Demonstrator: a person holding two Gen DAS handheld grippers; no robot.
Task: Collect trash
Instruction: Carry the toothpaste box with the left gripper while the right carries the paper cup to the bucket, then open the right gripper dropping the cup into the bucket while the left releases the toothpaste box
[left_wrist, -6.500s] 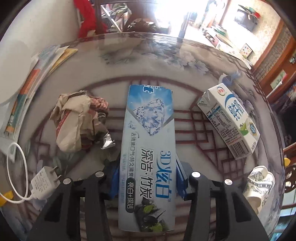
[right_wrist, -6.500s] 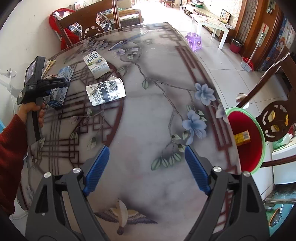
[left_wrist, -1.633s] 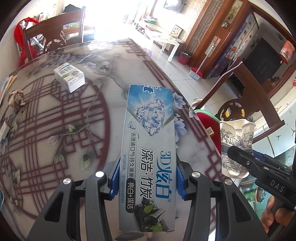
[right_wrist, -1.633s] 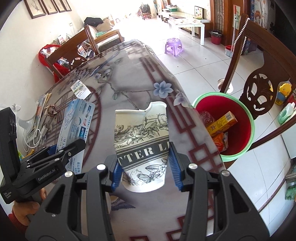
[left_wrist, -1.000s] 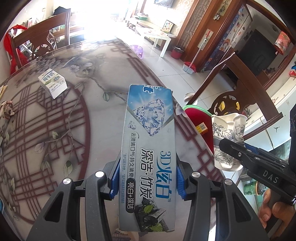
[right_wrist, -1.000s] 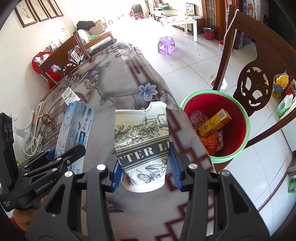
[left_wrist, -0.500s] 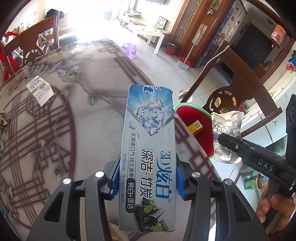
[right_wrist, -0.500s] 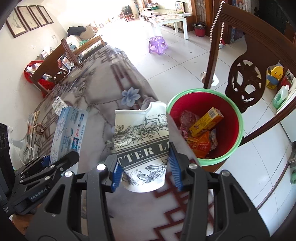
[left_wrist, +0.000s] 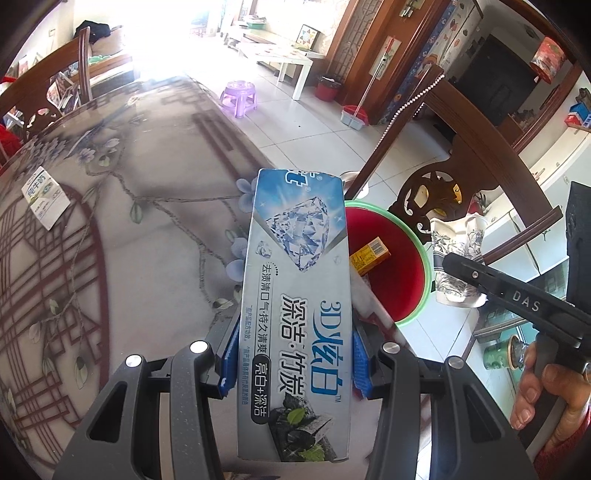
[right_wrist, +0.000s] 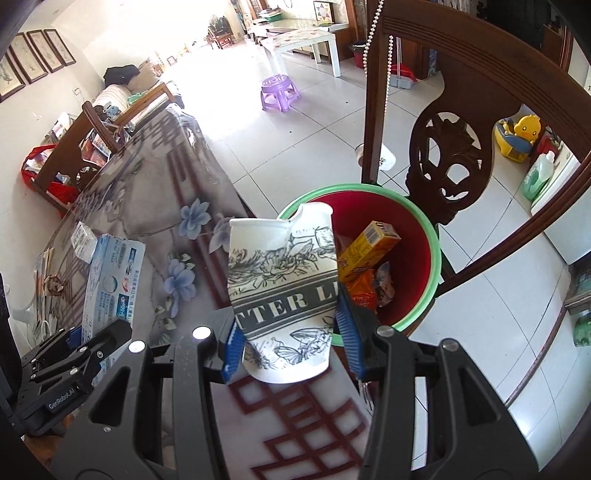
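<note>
A: What have my jaws got?

B: My left gripper (left_wrist: 291, 363) pinches the toothpaste box (left_wrist: 295, 306) by its long sides; my right gripper (right_wrist: 290, 347) pinches the crushed paper cup (right_wrist: 282, 288) near its base.

A: Where are the edges?

B: Both sit over the worktop (left_wrist: 122, 236) edge. The bin (right_wrist: 424, 240) stands on the floor just past it, open-topped, a chair (right_wrist: 454, 147) close behind.

A: How does the trash look?

B: The box is intact and glossy; the cup's rim is torn. A milk carton (left_wrist: 44, 197) lies far back on the worktop.
</note>
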